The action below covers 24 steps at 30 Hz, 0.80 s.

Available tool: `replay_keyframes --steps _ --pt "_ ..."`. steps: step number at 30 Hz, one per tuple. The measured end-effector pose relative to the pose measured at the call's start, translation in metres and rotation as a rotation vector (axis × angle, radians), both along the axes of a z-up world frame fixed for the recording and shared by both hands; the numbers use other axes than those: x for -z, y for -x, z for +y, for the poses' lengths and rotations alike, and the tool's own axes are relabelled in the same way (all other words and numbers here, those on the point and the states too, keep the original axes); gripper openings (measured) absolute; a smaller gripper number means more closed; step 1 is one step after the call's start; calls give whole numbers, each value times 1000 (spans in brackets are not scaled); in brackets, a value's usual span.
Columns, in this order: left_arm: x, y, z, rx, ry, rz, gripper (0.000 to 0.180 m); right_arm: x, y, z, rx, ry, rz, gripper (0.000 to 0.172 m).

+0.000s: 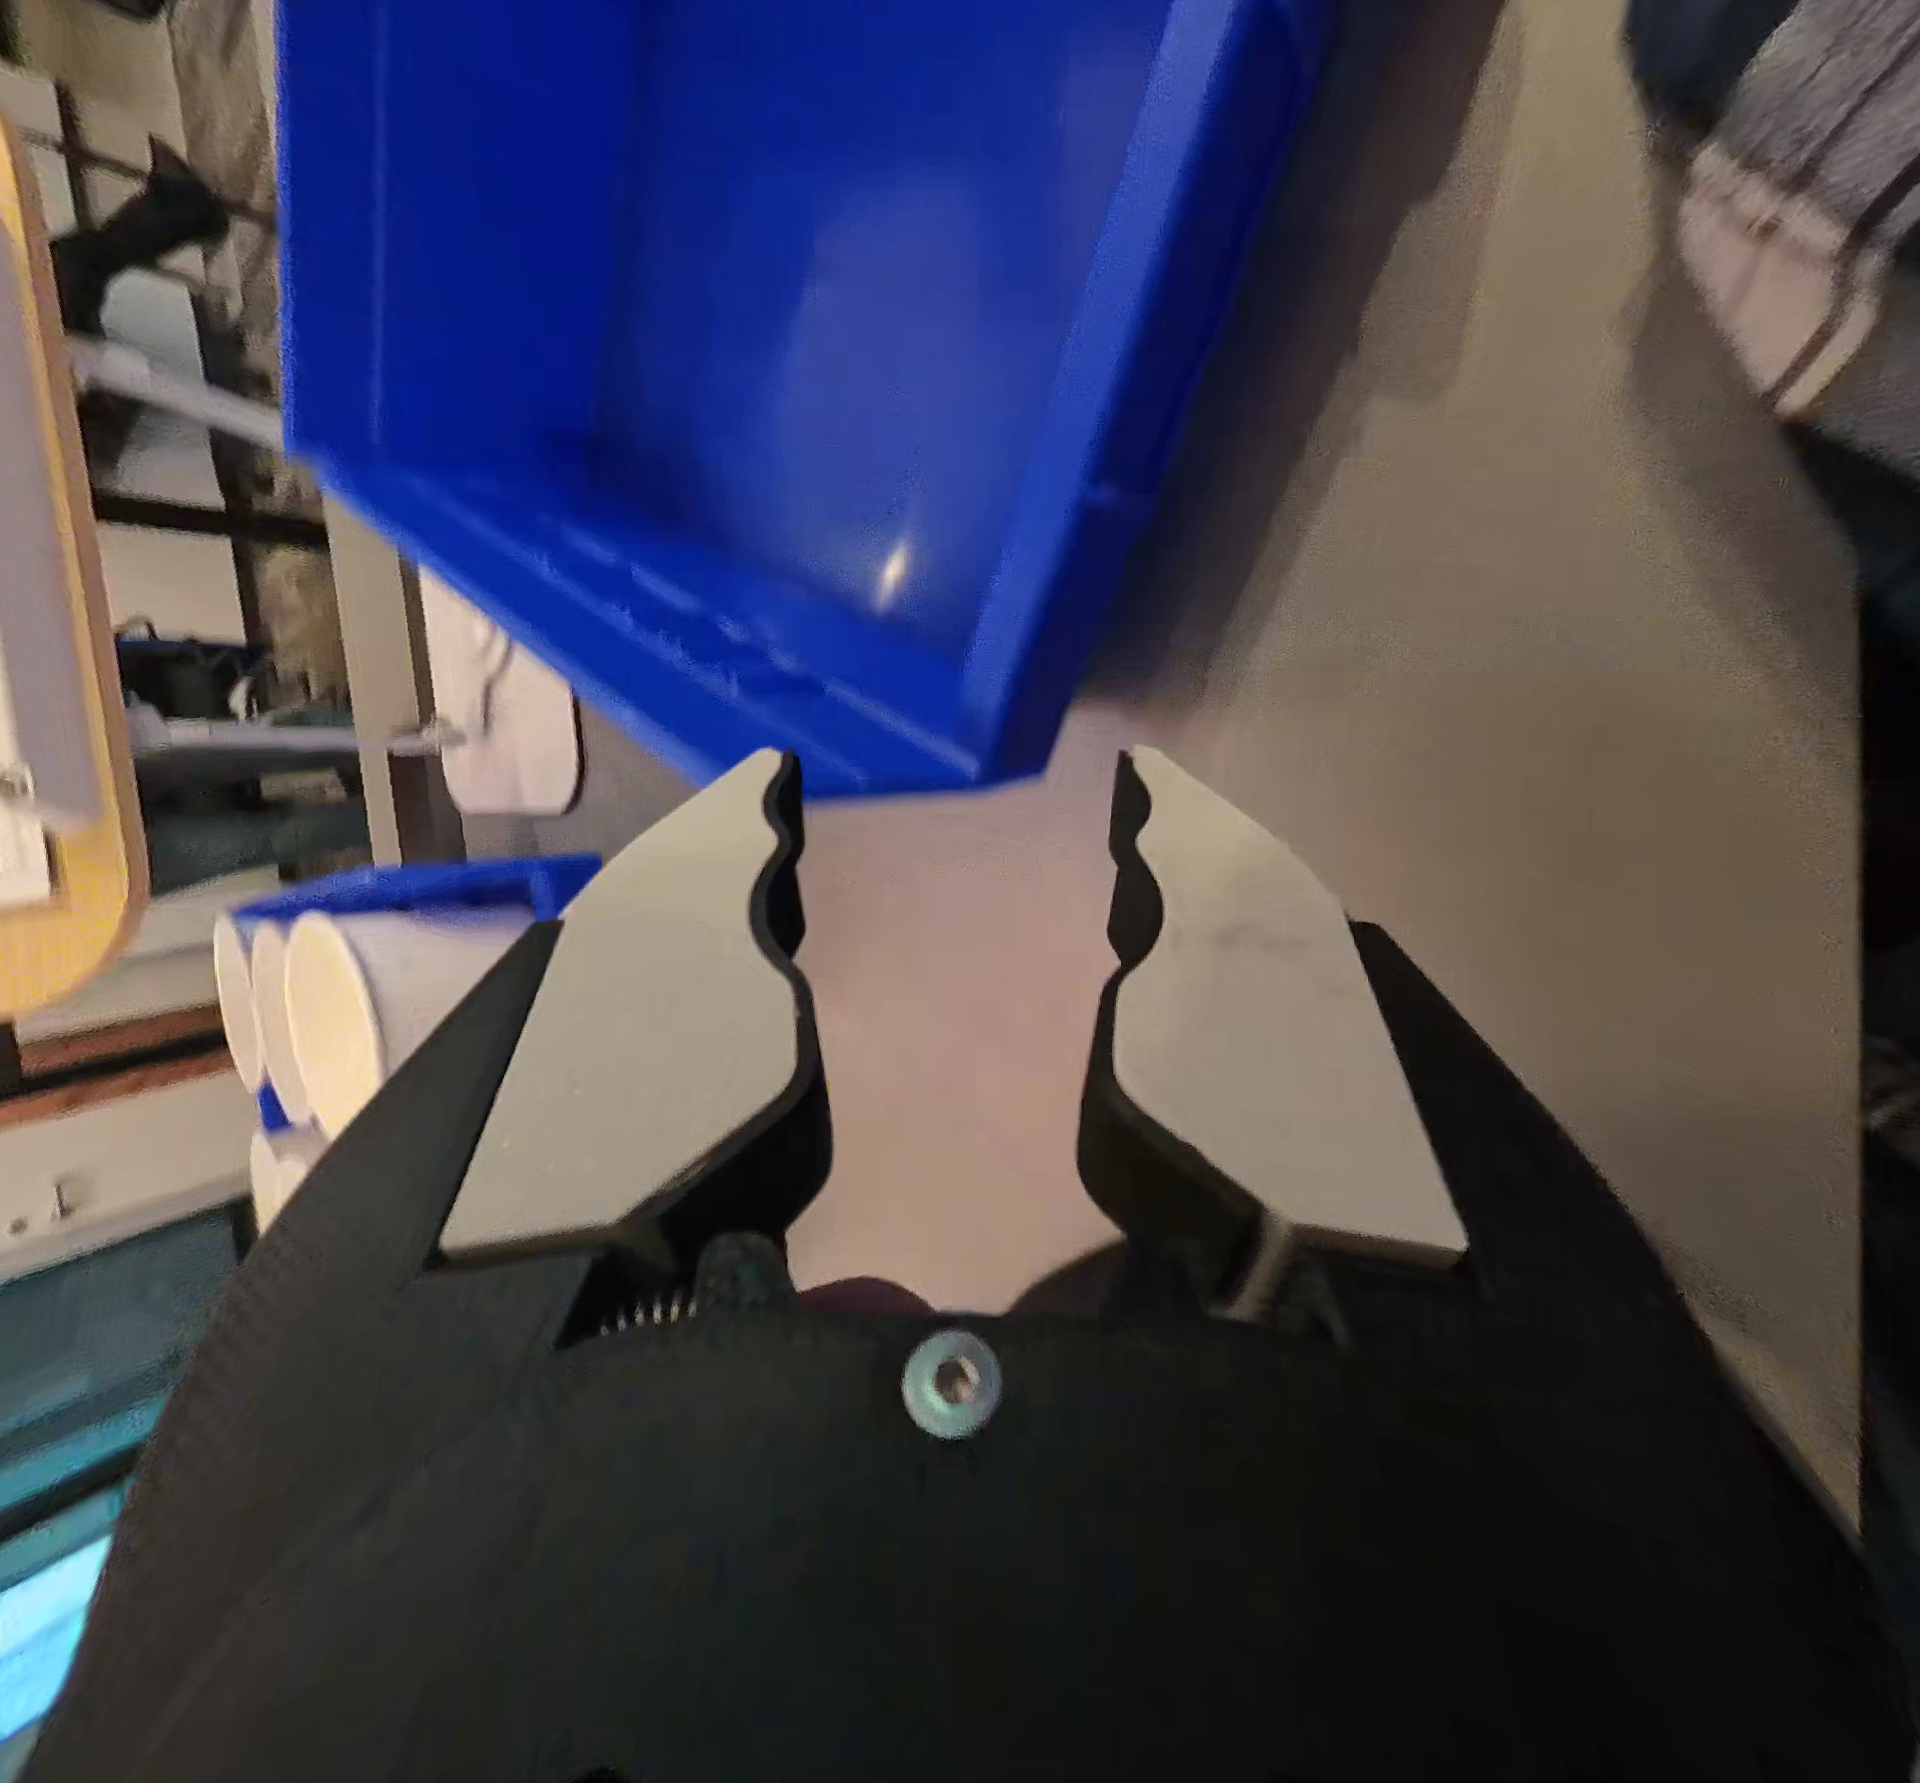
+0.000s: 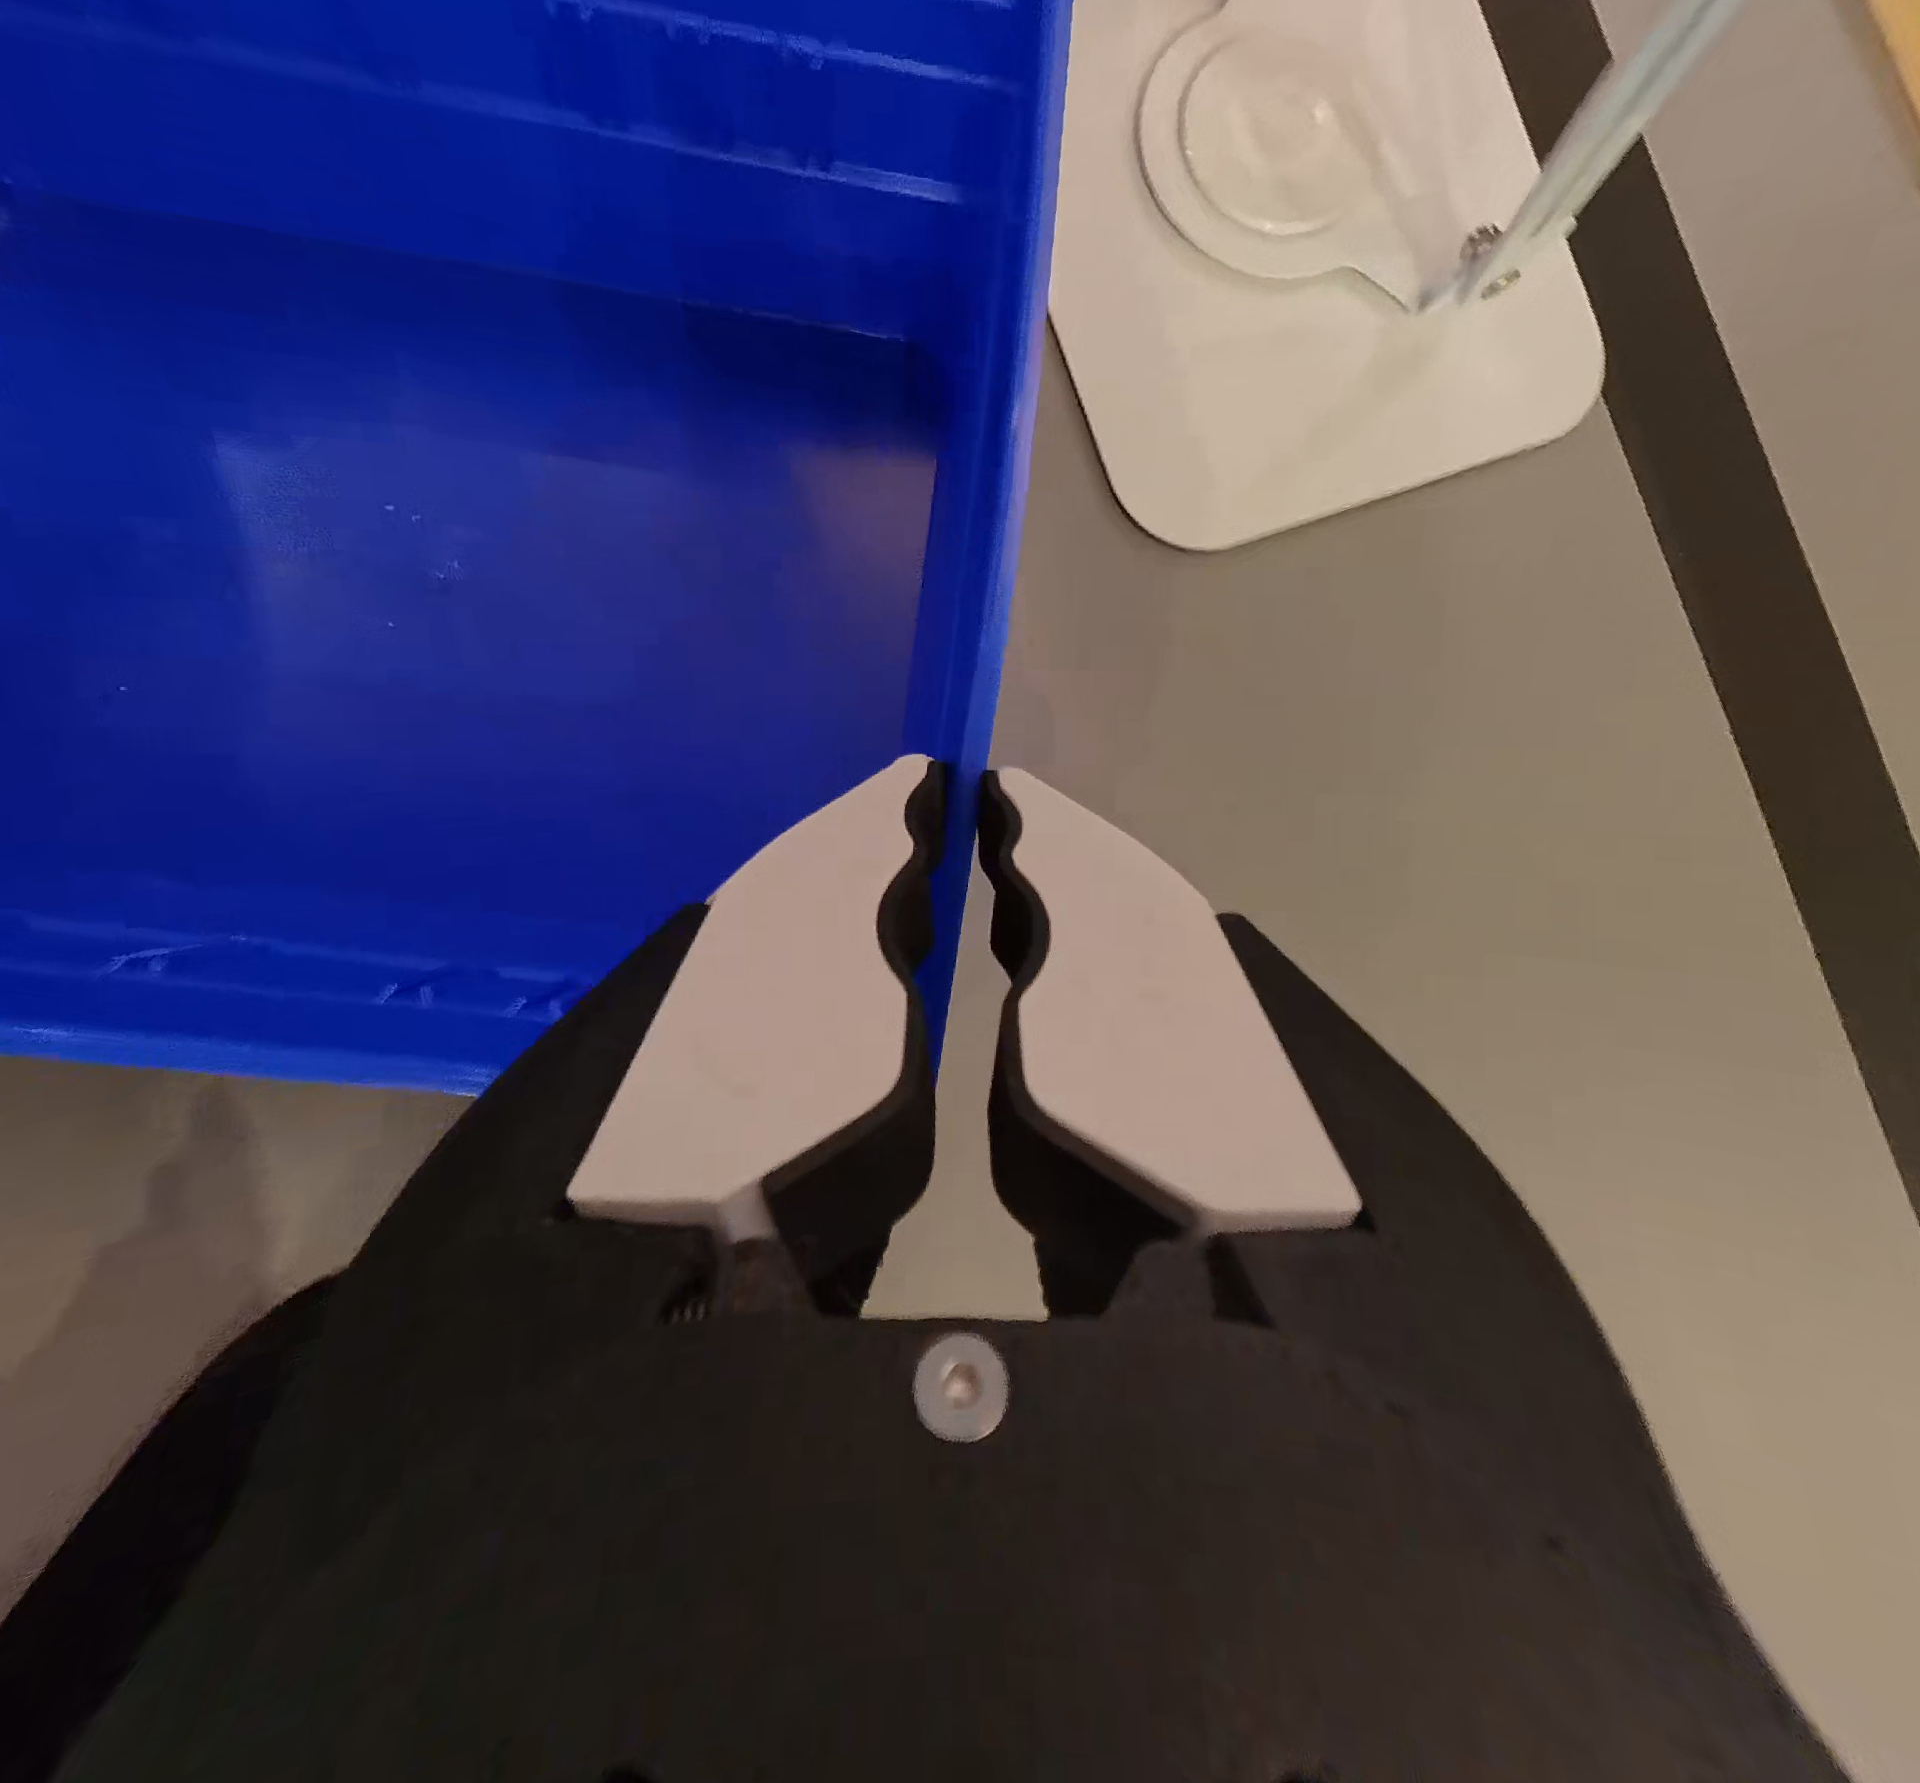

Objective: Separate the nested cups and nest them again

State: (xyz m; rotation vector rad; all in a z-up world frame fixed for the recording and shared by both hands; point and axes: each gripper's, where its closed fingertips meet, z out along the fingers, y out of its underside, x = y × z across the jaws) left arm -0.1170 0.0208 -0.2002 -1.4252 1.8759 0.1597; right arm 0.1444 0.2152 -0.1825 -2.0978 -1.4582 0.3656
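In the right wrist view my right gripper (image 2: pixel 961 783) is shut on the right side wall of a blue plastic bin (image 2: pixel 982 486); the wall runs straight between the two pads, and the bin's inside is bare. In the left wrist view my left gripper (image 1: pixel 951 772) is open with only the table between its fingers, just short of the near corner of the same blue bin (image 1: pixel 665 279), which looks tilted and blurred. Several white cups (image 1: pixel 322 1006) lie on their sides in a second blue bin (image 1: pixel 416 886) at the left of that view, beside the left finger.
A white flat base plate (image 2: pixel 1340 383) with a clear round fitting and a clear bar lies right of the bin on the grey table (image 2: pixel 1351 798). The table's dark edge (image 2: pixel 1766 590) runs along the right. A person's sleeve (image 1: pixel 1787 206) shows at the upper right in the left wrist view. The left gripper's tips are roughly 35 centimeters from the right gripper's.
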Motion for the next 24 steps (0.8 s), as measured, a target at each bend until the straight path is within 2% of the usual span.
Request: replay_keyframes --steps 1,7,12,19,23,24 --pt "1 9 4 -33 0 2 56 0 -7 2 14 -2 -11 7" --pt "9 64 32 -240 6 8 56 0 -53 14 90 20 -46 7" --pt "34 99 43 -365 91 38 62 0 -97 33 131 -2 -121 8" --pt "57 113 47 -394 118 100 62 0 -146 78 189 -32 -203 8" --pt "55 112 50 -396 122 81 62 -7 -178 112 316 -125 -257 9" --pt "53 111 50 -396 121 69 62 -16 -183 117 364 -180 -257 20"
